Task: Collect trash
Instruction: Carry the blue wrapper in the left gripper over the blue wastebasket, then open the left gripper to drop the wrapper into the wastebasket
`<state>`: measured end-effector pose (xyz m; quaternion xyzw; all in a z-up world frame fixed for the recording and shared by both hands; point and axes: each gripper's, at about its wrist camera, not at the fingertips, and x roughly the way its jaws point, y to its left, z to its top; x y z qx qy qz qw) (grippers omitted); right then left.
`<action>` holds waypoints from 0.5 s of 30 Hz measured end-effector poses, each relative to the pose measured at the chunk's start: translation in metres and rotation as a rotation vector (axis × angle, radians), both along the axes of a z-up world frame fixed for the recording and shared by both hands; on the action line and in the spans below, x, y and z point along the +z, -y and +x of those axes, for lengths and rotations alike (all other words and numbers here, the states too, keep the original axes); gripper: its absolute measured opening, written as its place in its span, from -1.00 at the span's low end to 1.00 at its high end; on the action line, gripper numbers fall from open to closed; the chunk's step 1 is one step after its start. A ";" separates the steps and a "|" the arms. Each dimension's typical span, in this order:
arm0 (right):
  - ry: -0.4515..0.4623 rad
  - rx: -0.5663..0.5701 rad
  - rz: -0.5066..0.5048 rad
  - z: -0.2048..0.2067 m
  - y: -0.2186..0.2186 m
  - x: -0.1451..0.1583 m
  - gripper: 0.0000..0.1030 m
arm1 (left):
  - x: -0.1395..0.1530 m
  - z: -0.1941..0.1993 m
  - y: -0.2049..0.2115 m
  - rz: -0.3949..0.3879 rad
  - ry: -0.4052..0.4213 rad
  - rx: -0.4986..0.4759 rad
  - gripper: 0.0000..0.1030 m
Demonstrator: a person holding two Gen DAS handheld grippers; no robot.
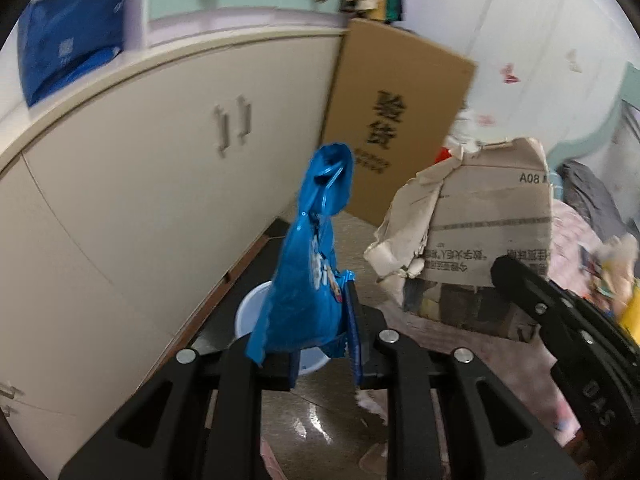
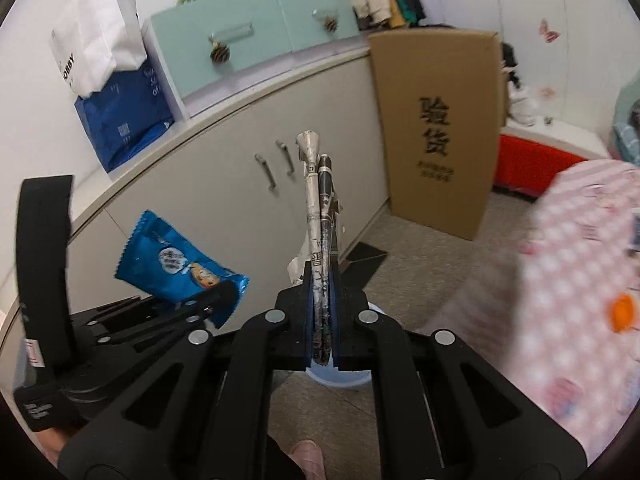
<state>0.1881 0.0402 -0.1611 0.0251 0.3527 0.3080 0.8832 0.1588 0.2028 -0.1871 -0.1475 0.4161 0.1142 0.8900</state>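
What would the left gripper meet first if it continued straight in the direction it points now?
Probably the pale blue bin on the floor, seen just beyond the blue snack wrapper that the left gripper holds; depth is unclear.

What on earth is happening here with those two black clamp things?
A person is tidying up rubbish with a hand-held gripper in each hand. The left gripper is shut on a blue snack wrapper, and the right gripper is shut on a flattened black and white wrapper. Both are held over a pale blue bin on the floor beside the cream cabinet. Nothing has been dropped in yet.
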 end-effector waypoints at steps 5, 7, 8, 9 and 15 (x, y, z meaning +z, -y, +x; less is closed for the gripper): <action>-0.043 -0.041 -0.025 0.034 -0.033 -0.043 0.31 | -0.028 0.022 -0.038 0.042 -0.080 0.066 -0.64; -0.085 -0.047 -0.025 0.042 -0.036 -0.055 0.31 | -0.038 0.023 -0.045 0.028 -0.102 0.068 -0.64; -0.099 -0.055 -0.022 0.042 -0.035 -0.058 0.31 | -0.042 0.024 -0.047 0.026 -0.113 0.067 -0.64; -0.104 -0.059 -0.023 0.042 -0.034 -0.060 0.31 | -0.045 0.024 -0.044 0.027 -0.119 0.062 -0.64; -0.096 -0.075 -0.038 0.037 -0.030 -0.060 0.36 | -0.057 0.034 -0.038 0.015 -0.147 0.038 -0.63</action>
